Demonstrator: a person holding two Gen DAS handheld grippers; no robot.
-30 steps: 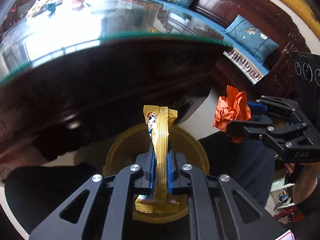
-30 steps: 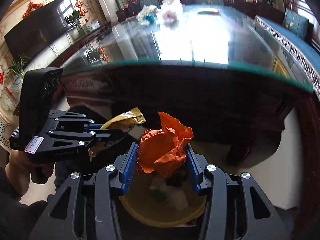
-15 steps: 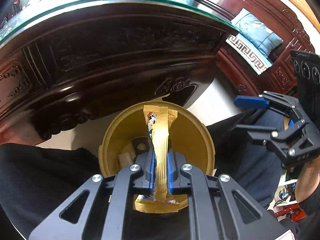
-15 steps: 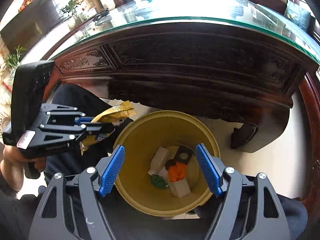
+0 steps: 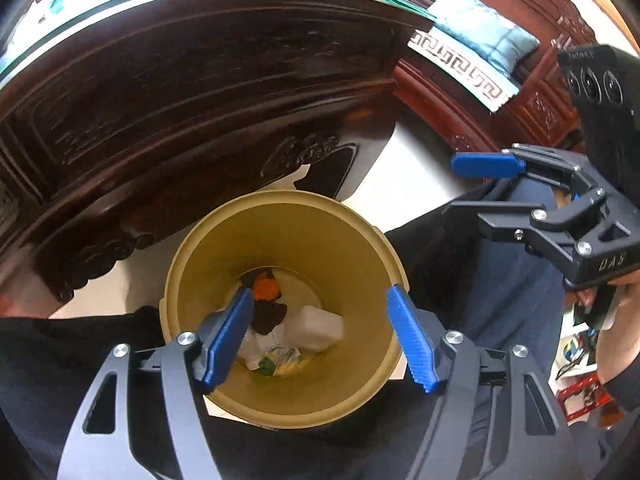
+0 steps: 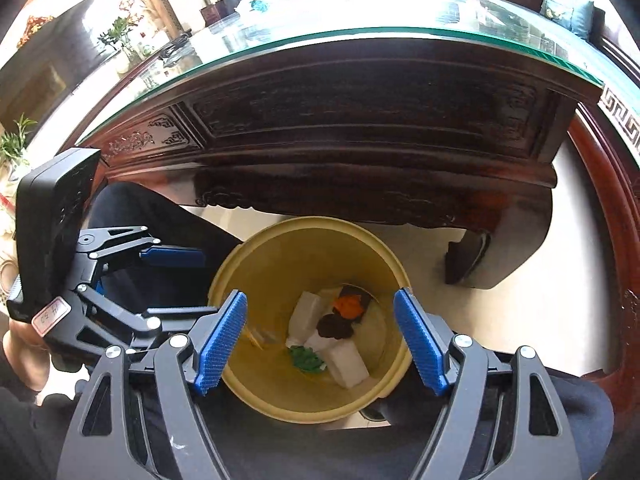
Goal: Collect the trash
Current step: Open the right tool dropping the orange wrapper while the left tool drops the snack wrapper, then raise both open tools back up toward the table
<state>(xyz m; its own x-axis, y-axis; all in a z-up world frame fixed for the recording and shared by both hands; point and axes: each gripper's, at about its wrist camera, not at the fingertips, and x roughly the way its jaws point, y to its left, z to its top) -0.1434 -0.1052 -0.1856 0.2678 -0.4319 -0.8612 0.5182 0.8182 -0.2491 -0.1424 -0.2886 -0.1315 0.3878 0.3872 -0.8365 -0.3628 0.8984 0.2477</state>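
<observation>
Left wrist: two opening, empty tools, left tool (image 5: 320, 336) and right tool (image 5: 472, 184), above one bin (image 5: 372, 264).

sofa cushion (image 5: 486, 38) blurred, tabletop items (image 6: 260, 4) indistinct

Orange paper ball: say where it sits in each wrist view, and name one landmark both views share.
Left wrist: orange ball lies at the bin bottom, just above the left blue pad, centre-left of the picture.
Right wrist: it lies at the bin bottom toward the far side, above the dark scrap, right of centre.
Shared landmark: the yellow bin on the floor before the carved table.
</observation>
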